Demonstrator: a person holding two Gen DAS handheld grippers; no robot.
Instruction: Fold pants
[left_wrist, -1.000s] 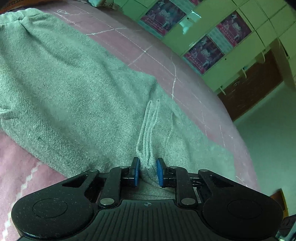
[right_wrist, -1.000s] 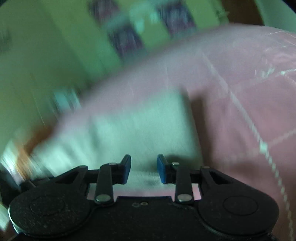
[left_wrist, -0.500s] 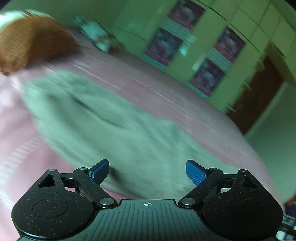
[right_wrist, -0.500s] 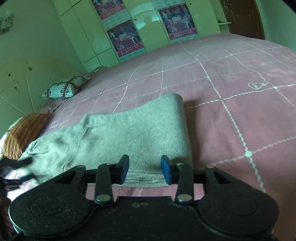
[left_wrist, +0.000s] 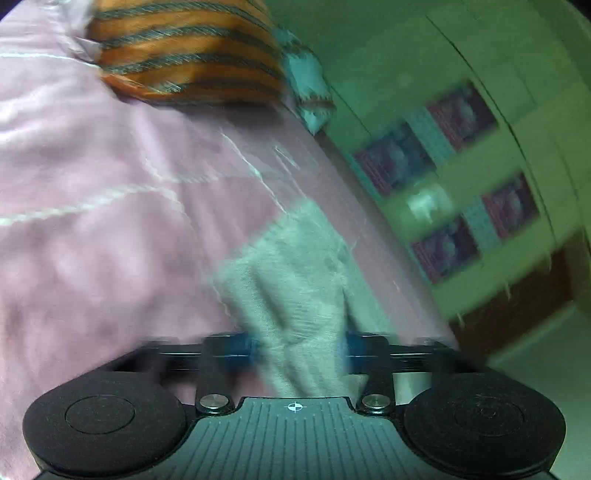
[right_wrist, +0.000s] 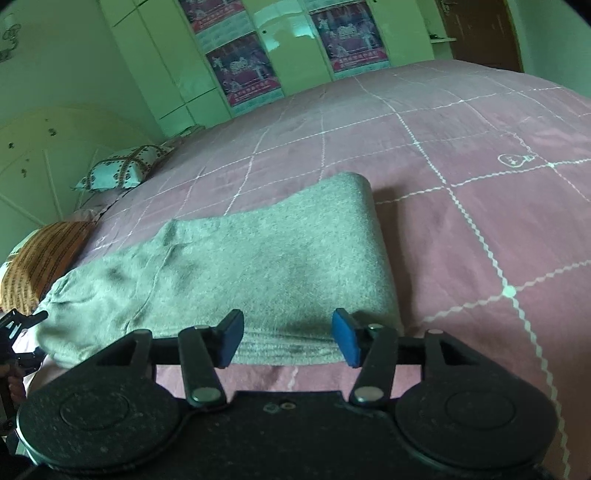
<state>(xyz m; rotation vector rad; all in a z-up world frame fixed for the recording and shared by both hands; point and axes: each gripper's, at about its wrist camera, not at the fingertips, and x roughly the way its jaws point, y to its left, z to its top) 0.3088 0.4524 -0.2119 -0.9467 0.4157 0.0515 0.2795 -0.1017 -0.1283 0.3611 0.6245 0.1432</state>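
Lying folded on your pink grid-patterned bed cover (right_wrist: 461, 155), the soft grey knit pants (right_wrist: 258, 258) sit just ahead of your right gripper (right_wrist: 288, 341), whose jaws are opening, clear of the cloth. Your left gripper (left_wrist: 299, 349) is closing with a grey pants end (left_wrist: 291, 295) between its blurred jaws.

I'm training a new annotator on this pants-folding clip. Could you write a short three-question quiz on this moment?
1. True or false: the grey pants lie on a pink checked bedspread.
2. What lies between the right gripper pads: A pants hem, B pillow, C nothing?
3. Name the striped item beyond the waistband end.

Key: 1 true. 2 A, untouched, jaws opening. 3 The orange pillow.
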